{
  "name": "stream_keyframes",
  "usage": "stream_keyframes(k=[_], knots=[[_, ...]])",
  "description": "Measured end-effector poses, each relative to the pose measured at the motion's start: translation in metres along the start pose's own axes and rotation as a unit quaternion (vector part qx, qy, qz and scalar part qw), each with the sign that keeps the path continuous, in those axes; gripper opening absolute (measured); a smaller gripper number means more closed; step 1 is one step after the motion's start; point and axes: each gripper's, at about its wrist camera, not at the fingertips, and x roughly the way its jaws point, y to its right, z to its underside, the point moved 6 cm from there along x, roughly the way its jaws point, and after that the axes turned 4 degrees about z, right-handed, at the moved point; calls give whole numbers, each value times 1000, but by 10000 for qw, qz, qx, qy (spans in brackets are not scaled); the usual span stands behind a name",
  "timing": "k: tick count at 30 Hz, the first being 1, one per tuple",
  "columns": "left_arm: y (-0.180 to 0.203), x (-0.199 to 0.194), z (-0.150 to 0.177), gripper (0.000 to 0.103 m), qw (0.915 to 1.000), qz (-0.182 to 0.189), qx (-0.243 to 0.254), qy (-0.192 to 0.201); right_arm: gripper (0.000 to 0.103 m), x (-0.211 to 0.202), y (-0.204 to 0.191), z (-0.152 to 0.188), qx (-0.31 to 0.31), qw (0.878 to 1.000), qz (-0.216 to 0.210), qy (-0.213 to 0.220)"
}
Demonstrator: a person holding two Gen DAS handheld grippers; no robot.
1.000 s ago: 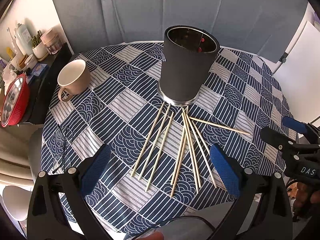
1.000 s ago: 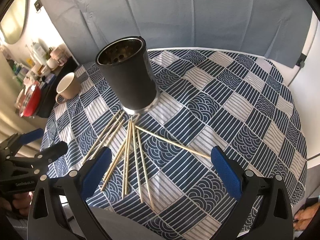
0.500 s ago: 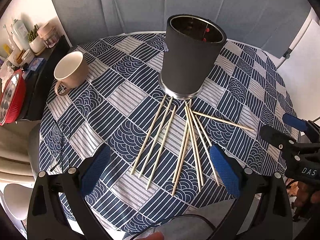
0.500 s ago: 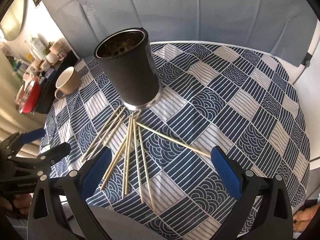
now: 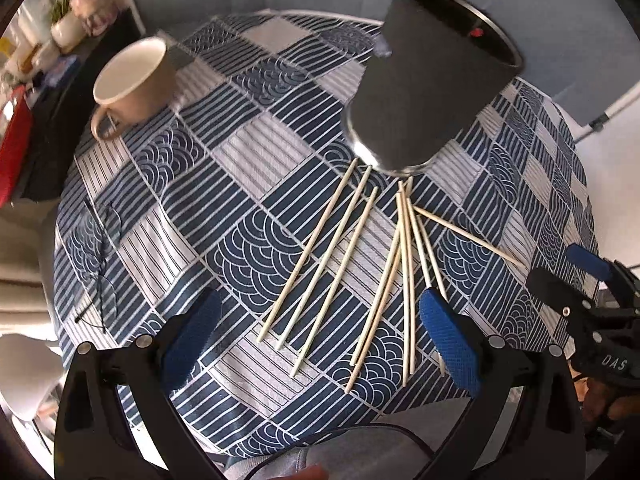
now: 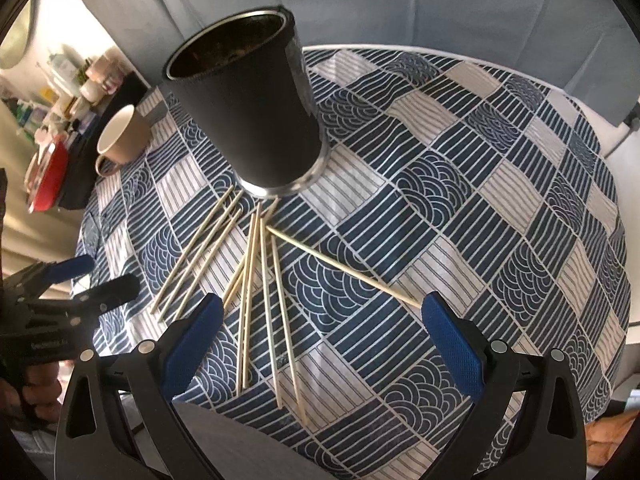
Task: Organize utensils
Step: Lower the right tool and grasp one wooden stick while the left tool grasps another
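A round table [image 5: 224, 168] under a blue-and-white patterned cloth carries everything. The largest thing on it is a tall black utensil holder [image 5: 428, 92] with a metal rim, standing upright; all else is placed from it. Off to the holder's left, well apart, sits a beige mug [image 5: 132, 80] with its handle turned toward the table's near edge. Fanning out from the holder's near base lie the wooden chopsticks [image 5: 340, 264], their far tips just beside or touching its foot: three run together on the left of the fan, a crossing bundle spreads in the middle, and a single stick [image 6: 344, 268] angles away to the right.

The left gripper [image 5: 320, 336] hangs above the near ends of the fan with its jaws spread wide and nothing between them; the three left sticks and most of the bundle lie within that gap. The right gripper [image 6: 322, 336] is likewise wide apart and empty, the middle bundle between its fingers and the single stick's end just beside its right pad [image 6: 450, 344]. A pair of thin-framed glasses [image 5: 98, 264] lies far left of the holder, near the edge.
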Motion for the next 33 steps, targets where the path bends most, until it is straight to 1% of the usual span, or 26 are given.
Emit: stream_keyframes(k=[3,5,8,10,13,16,20,24,27,28,30,31,33], knots=[[-8,7,-4,97,9998,54,-175,-97,95,13,-2,-3,-194,9997,44,-111],[-15,11,-8,97,9996,-11,-244,-133,95,25,-3,-5,-526,9981,303,-105],[-24,20,-14,97,9993,-128,-255,-241,95,44,-4,-7,-798,9961,274,-237],[-29,26,-18,97,9992,-212,-183,-269,95,55,-3,-11,-843,9958,214,-297],[-35,40,-23,97,9984,-445,75,-351,94,70,-1,-15,-995,9940,232,-379],[-38,50,-25,97,9976,-477,165,-470,94,80,1,-22,-1226,9914,276,-357],[-38,65,-28,97,9953,-583,478,-604,93,92,3,-28,-1601,9857,325,-426],[-43,80,-29,97,9926,-729,600,-764,93,99,-1,-28,-2000,9777,368,-515],[-41,88,-32,97,9922,-612,686,-841,93,104,-5,-28,-2198,9732,405,-540],[-40,89,-33,97,9918,-637,734,-833,91,105,-6,-28,-2224,9725,389,-563],[-41,94,-32,97,9893,-803,881,-845,80,111,-9,-26,-2339,9694,391,-635],[-41,95,-32,97,9887,-852,887,-856,68,114,-11,-26,-2372,9683,400,-675],[-46,102,-33,97,9884,-840,872,-915,67,117,-14,-30,-2348,9689,281,-721]])
